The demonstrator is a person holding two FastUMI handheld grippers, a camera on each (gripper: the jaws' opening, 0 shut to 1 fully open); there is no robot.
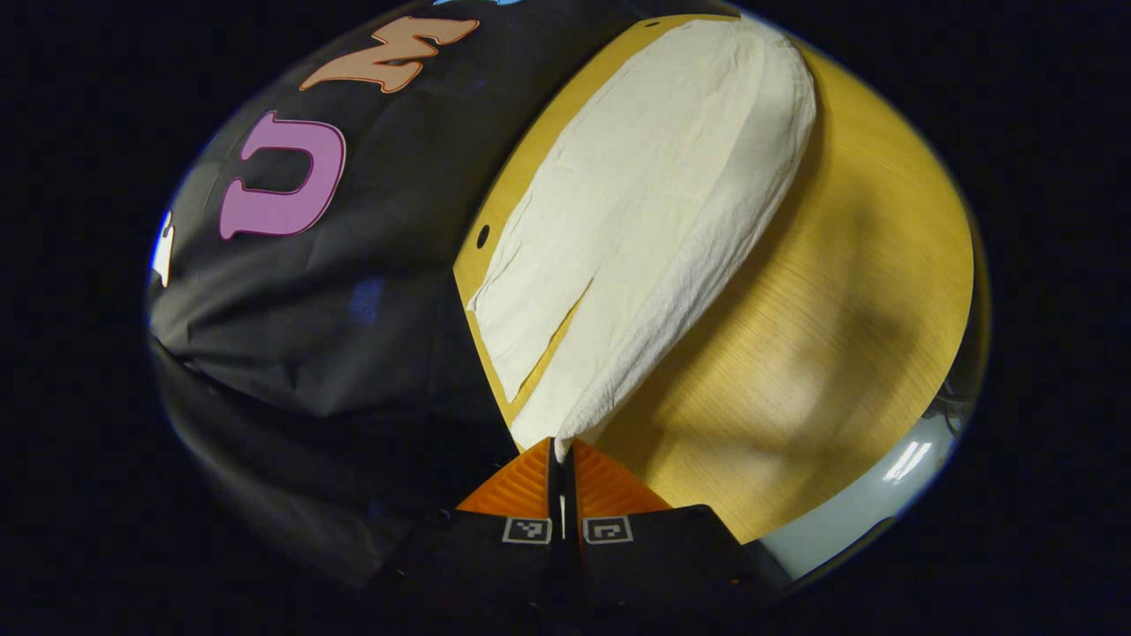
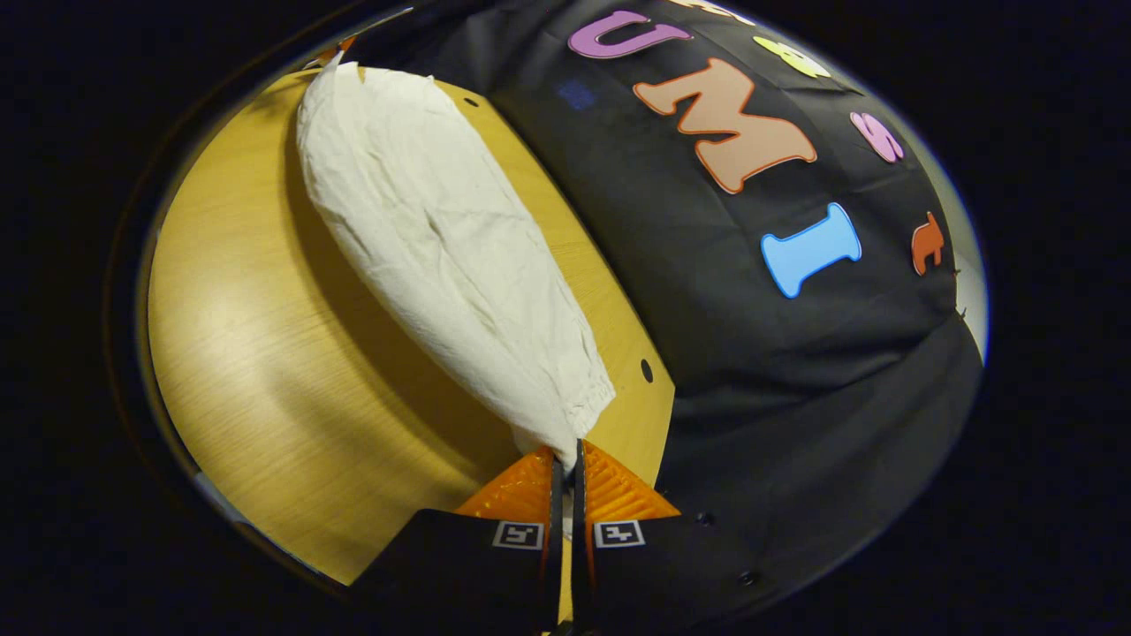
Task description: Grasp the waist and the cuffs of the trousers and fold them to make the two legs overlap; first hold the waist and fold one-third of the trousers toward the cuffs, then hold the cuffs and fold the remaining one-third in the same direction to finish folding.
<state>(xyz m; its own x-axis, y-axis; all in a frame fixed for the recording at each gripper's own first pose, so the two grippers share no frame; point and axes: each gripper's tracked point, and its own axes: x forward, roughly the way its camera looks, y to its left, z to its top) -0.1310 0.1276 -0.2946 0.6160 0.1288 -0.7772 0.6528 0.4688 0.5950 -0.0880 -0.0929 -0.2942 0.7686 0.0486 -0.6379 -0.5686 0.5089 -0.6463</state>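
— Holding which ends?
— Your left gripper (image 1: 563, 446) pinches a cuff, your right gripper (image 2: 567, 455) the waist; both jaws are closed on the trousers (image 1: 654, 203), lifted partly off the table (image 1: 839, 336).
— Next?
— Probably lay this leg over the other.

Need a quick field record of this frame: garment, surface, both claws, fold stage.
garment: pale trousers, stretched between the two claws, far leg flat on the table
surface: wooden table with the booth's black cloth wall behind it
left claw: shut on trousers at the cuff end
right claw: shut on trousers at the gathered waist end
fold stage: near leg lifted; legs not yet fully overlapped, a strip of table shows between them at the cuffs; thirds folds not yet done
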